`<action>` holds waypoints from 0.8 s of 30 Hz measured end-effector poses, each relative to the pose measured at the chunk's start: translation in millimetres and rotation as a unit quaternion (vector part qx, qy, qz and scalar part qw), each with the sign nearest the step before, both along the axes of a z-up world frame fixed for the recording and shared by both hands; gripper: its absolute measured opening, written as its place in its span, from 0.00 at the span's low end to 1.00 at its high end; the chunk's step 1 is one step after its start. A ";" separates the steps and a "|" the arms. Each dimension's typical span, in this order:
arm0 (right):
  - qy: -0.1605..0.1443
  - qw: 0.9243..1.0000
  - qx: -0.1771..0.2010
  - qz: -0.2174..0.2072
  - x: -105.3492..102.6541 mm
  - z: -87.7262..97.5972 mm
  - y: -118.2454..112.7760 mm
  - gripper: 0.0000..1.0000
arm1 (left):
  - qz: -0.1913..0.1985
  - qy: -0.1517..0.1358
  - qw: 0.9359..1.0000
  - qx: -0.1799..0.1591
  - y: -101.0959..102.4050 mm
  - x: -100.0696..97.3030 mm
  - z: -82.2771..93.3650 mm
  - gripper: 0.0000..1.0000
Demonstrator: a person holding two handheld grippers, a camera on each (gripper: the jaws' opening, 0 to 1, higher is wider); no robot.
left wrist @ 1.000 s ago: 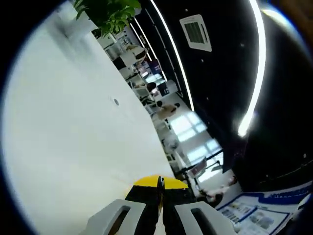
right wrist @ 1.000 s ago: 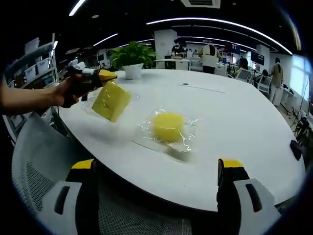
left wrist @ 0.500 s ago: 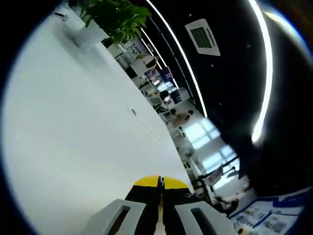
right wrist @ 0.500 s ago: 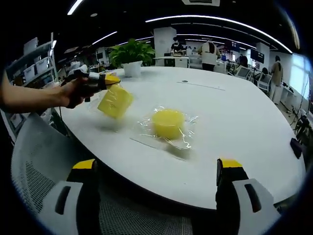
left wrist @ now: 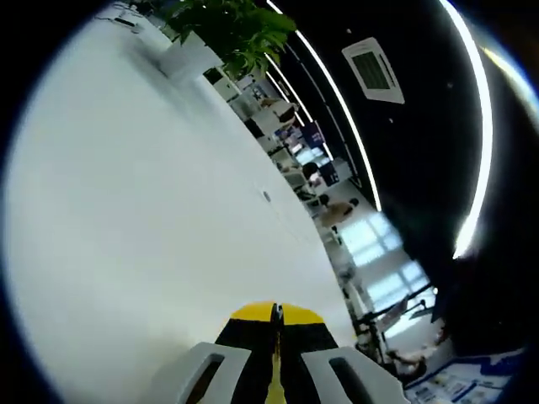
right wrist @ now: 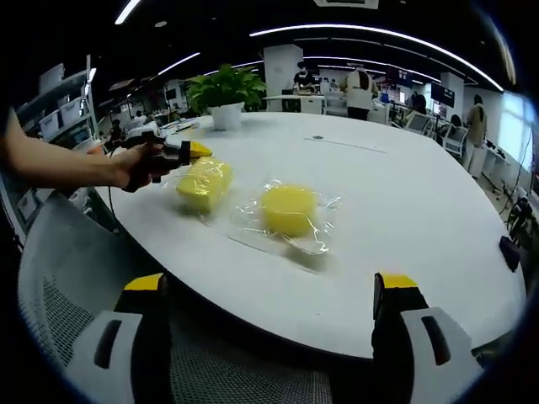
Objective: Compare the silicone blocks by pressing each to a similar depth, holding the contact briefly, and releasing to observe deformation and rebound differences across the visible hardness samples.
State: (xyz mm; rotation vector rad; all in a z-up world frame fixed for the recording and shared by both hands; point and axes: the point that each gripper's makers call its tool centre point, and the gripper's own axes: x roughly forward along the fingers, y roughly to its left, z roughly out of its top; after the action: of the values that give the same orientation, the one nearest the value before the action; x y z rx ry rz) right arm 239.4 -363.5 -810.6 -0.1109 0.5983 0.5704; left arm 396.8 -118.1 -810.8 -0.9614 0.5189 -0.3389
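Observation:
On the white round table [right wrist: 404, 219] lie two yellow silicone blocks in clear plastic wrap. The square block [right wrist: 205, 185] rests at the left, and the round block [right wrist: 289, 210] sits beside it near the middle. A hand holds my left gripper [right wrist: 195, 151] at the square block's upper left edge. Its jaws stand pressed together in the left gripper view [left wrist: 274, 316], with a thin yellow sliver pinched between them. My right gripper [right wrist: 269, 290] hangs wide open off the table's near edge, well short of both blocks.
A potted plant [right wrist: 226, 97] stands at the table's far side, also in the left gripper view as a potted plant [left wrist: 227, 29]. A grey mesh chair [right wrist: 59, 278] sits under my right gripper. A small dark object [right wrist: 512, 254] lies at the right edge. People work at distant desks.
The left gripper has brought the square block down from mid-air onto the table, closer to the round block. The right gripper has stayed put and open.

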 end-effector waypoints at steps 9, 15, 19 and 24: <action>0.005 1.000 0.000 -0.001 -0.3 -2.3 -0.3 0.95 | -0.018 -0.015 0.996 0.090 2.8 5.0 -12.0 0.00; 0.006 1.000 0.000 0.000 -0.8 -3.0 0.5 0.95 | -0.027 -0.025 0.989 0.140 7.9 8.7 -22.8 0.00; 0.006 1.000 -0.001 -0.001 -0.6 -3.5 0.3 0.95 | -0.029 -0.035 0.986 0.160 9.2 11.2 -26.1 0.00; 0.002 1.000 0.000 -0.003 0.2 -2.6 -0.4 0.96 | -0.023 -0.030 0.985 0.165 14.4 13.4 -32.9 0.02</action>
State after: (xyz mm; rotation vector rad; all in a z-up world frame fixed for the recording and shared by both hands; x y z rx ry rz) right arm 239.6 -363.9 -813.2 -0.1082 0.6025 0.5652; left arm 410.2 -103.7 -843.7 -0.6165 0.5232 -0.3110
